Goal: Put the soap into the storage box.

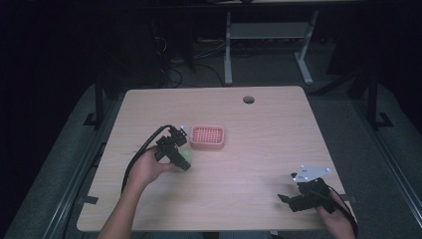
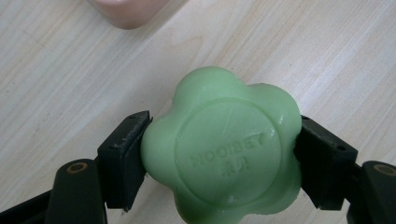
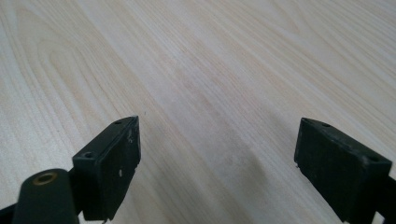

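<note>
Pale wooden table (image 1: 259, 149) is seen carrying a pink perforated plastic soap tray (image 1: 207, 137) near its middle. Right gripper (image 3: 217, 154) is held over bare wood at the near right edge, its jaws set wide apart. Left gripper (image 2: 219, 154) is clamped on a green flower-shaped soap bar (image 2: 224, 149), just beside the tray.

soap (image 2: 224, 149): pale green | tray (image 1: 207, 137): pink, dotted grid | table (image 1: 268, 144): light woodgrain
</note>
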`<state>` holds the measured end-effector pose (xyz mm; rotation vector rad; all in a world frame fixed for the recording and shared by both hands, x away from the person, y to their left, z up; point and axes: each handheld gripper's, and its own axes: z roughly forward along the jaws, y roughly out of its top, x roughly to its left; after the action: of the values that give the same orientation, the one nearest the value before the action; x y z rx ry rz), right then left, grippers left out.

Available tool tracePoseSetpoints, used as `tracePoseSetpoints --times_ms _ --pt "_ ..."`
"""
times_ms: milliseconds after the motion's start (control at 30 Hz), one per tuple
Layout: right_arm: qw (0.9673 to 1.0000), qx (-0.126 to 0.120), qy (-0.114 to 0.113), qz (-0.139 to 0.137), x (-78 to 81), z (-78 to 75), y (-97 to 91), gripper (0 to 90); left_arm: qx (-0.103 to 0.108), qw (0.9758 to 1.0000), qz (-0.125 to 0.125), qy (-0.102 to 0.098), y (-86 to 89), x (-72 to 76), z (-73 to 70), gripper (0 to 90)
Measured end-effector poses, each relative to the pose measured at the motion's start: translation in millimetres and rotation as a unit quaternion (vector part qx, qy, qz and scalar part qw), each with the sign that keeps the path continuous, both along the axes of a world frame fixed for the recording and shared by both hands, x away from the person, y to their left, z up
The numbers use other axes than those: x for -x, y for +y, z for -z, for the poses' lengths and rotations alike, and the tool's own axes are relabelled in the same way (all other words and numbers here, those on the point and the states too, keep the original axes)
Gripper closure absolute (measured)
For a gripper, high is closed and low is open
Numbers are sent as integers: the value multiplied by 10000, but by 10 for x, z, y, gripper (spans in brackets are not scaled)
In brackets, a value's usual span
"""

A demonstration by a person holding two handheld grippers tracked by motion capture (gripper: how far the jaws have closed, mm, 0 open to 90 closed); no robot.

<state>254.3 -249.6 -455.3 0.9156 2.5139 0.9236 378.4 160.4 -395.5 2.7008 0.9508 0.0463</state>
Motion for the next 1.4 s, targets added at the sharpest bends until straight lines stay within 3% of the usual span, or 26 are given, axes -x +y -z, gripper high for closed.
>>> tracePoseSetpoints --times_ms 833,1400 --pt "10000 -45 4 48 9 -13 -23 139 -27 10000 58 43 -156 -280 -176 264" --pt "9999 -96 -20 64 14 -17 -35 140 -27 9999 106 11 -360 -486 -291 264"
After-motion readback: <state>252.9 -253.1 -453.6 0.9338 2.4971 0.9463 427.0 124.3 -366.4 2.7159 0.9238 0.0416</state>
